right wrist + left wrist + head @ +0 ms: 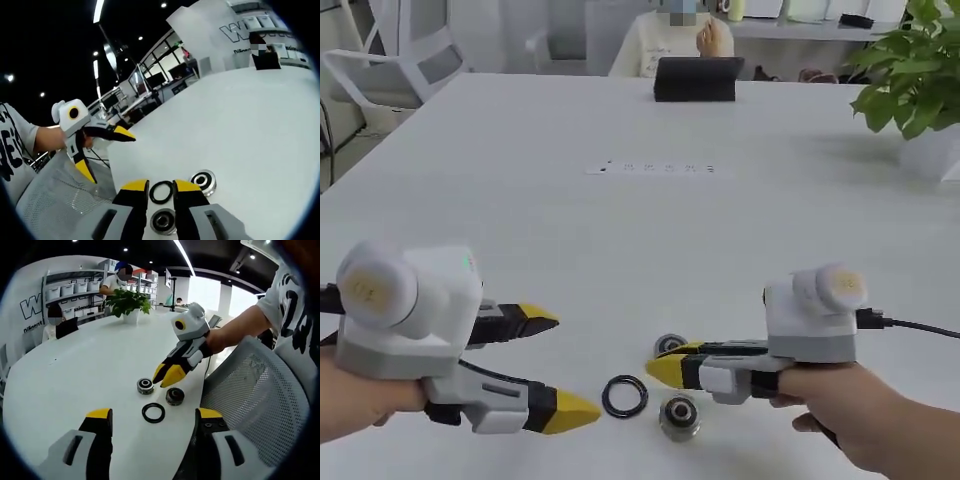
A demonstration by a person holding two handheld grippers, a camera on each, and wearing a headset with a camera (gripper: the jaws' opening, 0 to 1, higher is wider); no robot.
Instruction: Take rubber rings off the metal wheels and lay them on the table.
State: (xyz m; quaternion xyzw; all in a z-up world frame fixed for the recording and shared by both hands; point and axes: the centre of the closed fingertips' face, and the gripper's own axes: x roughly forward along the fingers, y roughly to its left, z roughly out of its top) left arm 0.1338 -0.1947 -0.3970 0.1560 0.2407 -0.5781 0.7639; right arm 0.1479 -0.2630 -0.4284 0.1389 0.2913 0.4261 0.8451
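Black rubber ring (pixel 624 396) lies flat on the white table (pixel 650 230), free of any wheel, nothing touching it. All places below are given from this ring.

Left gripper (pixel 555 365), white and grey body with yellow-tipped black jaws, sits just to the ring's left as the person faces it. It is hand-held and aimed at the ring. Jaws are spread wide and hold nothing. In the left gripper view the ring sits on the table between and just beyond the two tips.

Right gripper (pixel 668 365), same build, is just right of the ring and points back toward it. Tips are near the ring but apart from it. Jaws are drawn close with a narrow slit left between them and nothing pinched. In the right gripper view the ring shows through that slit.

Small round metal wheel with a dark hub (pixel 679 415) lies just beside the ring, on the person's near right. Its rim looks darker in the left gripper view, and I cannot tell if a ring is on it.

Second metal wheel with a shiny silver rim (pixel 670 345) lies just beyond the ring on the right, partly hidden behind the right gripper's jaws.

Far beyond the ring are a black laptop (pixel 695 78) with a person seated behind it and a green potted plant (pixel 910 70).
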